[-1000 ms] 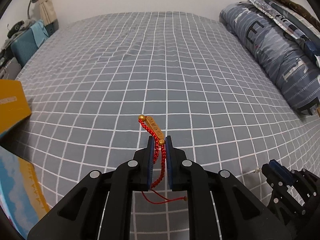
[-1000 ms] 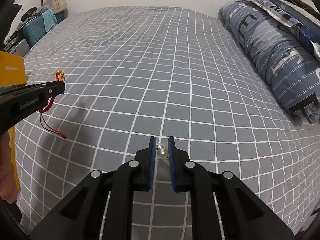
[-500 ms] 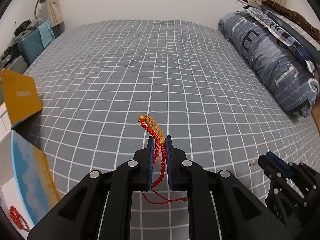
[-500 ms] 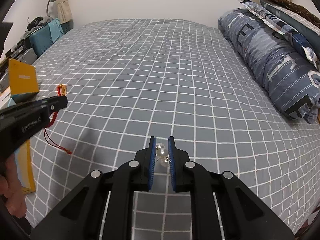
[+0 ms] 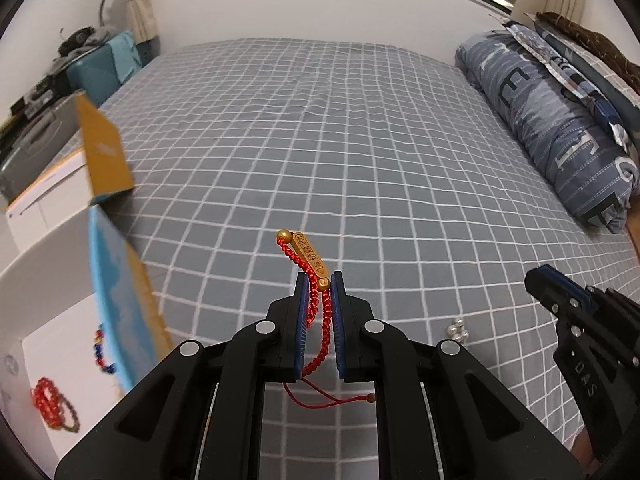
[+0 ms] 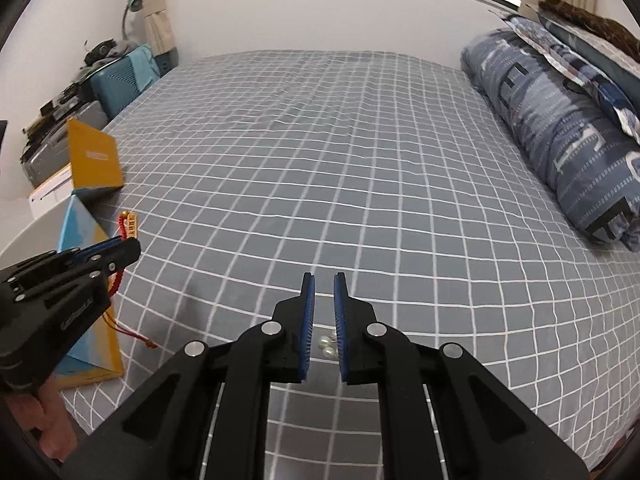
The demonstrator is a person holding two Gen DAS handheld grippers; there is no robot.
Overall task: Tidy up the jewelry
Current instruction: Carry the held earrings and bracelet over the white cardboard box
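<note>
- Left gripper (image 5: 319, 280): fingers (image 5: 303, 312) clamped on the red cord bracelet (image 5: 326, 320), both strands of cord pinched between the blue pads.
- Gold bar (image 5: 308, 254) of that bracelet sticking out past the fingertips, long axis running roughly along the fingers but slanting away to the left, small gold ball at its far end, near end right at the tips.
- Cord loop trailing back down between the pads; thin tail with a knotted end (image 5: 372, 398) hanging out below the fingers, off to the right.
- Right gripper (image 6: 324, 280): fingers (image 6: 308, 312) drawn together to a narrow slit, nothing pinched at the tips.
- Small cluster of pearl beads (image 6: 326, 345) showing through the slit near the base of the right fingers; in the left wrist view lying on the bed, apart from those fingers, below and to their left.
- Grey checked bed (image 5: 360, 140) spreading out ahead of both pairs of fingers.
- White open box (image 5: 48, 320) with yellow and blue flaps to the left of the left fingers, a red bead bracelet (image 5: 50, 402) and a blue-and-red strand (image 5: 100, 350) inside.
- Rolled blue duvet (image 5: 552, 120) far off to the right of both pairs of fingers.
</note>
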